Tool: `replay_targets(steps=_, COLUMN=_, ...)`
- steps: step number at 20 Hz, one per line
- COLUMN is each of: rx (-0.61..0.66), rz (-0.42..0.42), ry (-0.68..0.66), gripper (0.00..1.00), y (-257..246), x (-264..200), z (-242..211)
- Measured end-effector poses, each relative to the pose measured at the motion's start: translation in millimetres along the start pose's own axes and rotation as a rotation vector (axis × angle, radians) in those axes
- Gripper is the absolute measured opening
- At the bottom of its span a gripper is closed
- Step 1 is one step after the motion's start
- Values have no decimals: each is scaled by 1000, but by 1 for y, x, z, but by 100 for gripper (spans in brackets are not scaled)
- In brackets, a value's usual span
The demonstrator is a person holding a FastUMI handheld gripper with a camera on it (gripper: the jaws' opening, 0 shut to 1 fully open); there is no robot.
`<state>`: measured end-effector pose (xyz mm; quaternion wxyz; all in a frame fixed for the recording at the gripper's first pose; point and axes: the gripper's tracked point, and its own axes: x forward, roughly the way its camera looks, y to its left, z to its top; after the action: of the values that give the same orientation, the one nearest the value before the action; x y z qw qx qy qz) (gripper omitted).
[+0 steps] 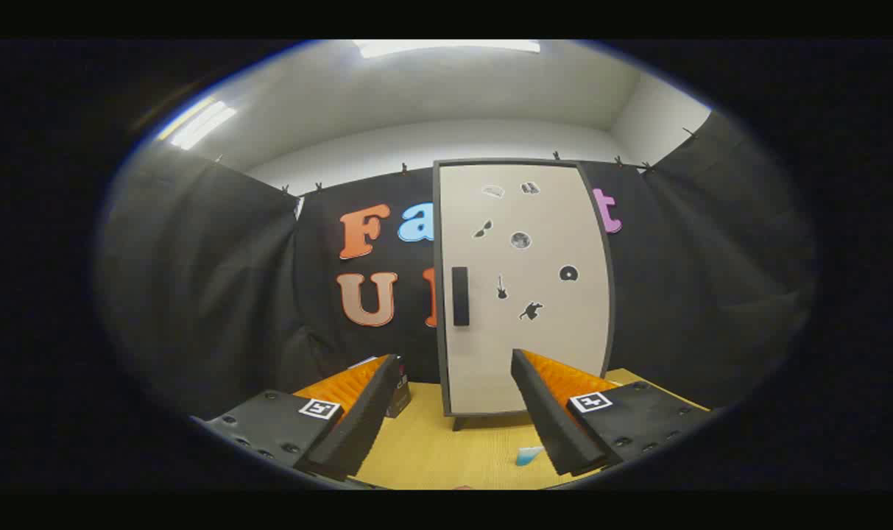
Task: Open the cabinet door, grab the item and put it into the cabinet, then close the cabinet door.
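spread tool [455, 372] holds nothing; beyond it, shut cabinet door [523, 294] with dark handle [460, 296].

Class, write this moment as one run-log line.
stage: approach | cabinet door: closed | handle: beyond fingers | gripper: open, empty | table: below

Yellow table [446, 449], woven-looking surface. Standing on it toward the far side: a pale cabinet [523, 294] on short dark feet, door closed, dark handle [460, 296] near the door's left edge. Left of the cabinet, near its base: a small dark box [399, 397], partly hidden. In front of the cabinet, nearer than its feet: a small light-blue item [528, 455], lying flat.
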<state>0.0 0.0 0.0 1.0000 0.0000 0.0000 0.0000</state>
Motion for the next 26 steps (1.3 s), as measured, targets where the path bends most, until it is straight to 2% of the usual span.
replay_targets(steps=20, rx=2, rz=-1, ry=15, gripper=97, y=2, x=6, z=-5)
replay_targets(steps=26, rx=-21, rz=-19, ry=-3, gripper=97, y=-6, x=47, z=10)
